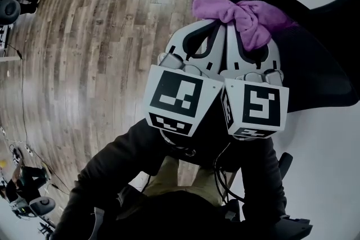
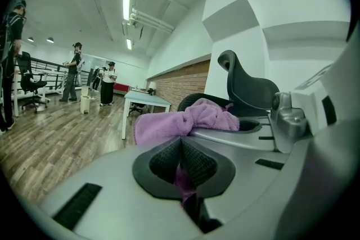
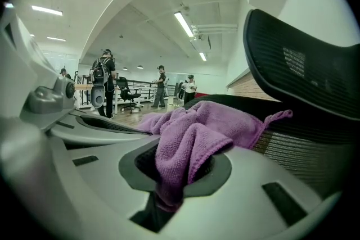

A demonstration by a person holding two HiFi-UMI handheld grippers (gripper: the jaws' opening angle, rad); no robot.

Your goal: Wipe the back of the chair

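Note:
A purple cloth is bunched between both grippers, which stand side by side over the top of a black mesh chair back. My left gripper is shut on one corner of the cloth. My right gripper is shut on a thick fold of the cloth, which spills over its jaws. The chair's mesh back lies just right of the right gripper, with the black headrest above it. In the left gripper view the cloth rests over the chair top, with the headrest behind.
A white table runs along the right. Wooden floor spreads to the left. Several people and office chairs stand far off in the room, near a white table.

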